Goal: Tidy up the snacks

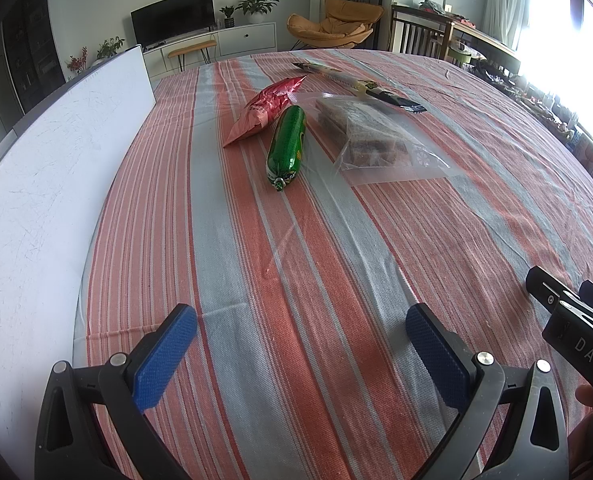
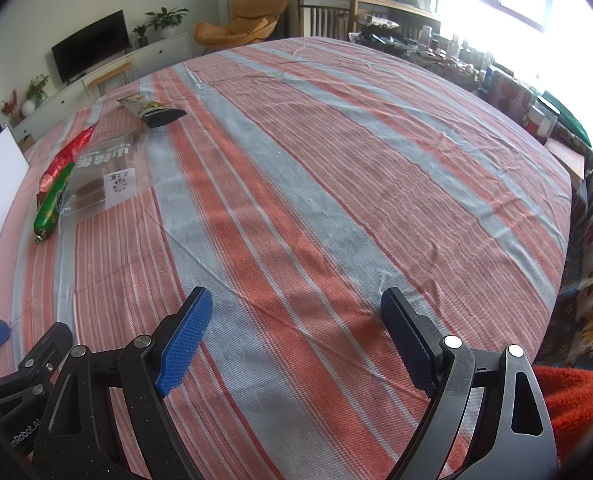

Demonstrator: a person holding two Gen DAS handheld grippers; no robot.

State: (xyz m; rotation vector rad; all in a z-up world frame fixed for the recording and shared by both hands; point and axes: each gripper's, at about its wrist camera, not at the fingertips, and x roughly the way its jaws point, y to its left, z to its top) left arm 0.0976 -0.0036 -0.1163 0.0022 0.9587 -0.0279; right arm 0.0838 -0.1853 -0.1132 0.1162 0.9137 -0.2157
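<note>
Several snacks lie on the striped tablecloth (image 1: 296, 280). A green sausage-shaped pack (image 1: 286, 146) (image 2: 52, 204) lies beside a red foil pack (image 1: 266, 108) (image 2: 66, 152). To their right is a clear bag of brown slabs (image 1: 370, 136) (image 2: 106, 176), and farther back a long dark-ended pack (image 1: 356, 84) (image 2: 152, 110). My left gripper (image 1: 300, 344) hangs open well short of them, nothing between its blue pads. My right gripper (image 2: 296, 336) is open too, over bare cloth, the snacks far to its left.
A white board (image 1: 56, 168) runs along the table's left edge. The right gripper's black body (image 1: 572, 320) shows at the left view's right edge. A patterned cloth and red fabric (image 2: 576, 400) lie past the table's right edge. Clutter lines the window side (image 2: 516, 96).
</note>
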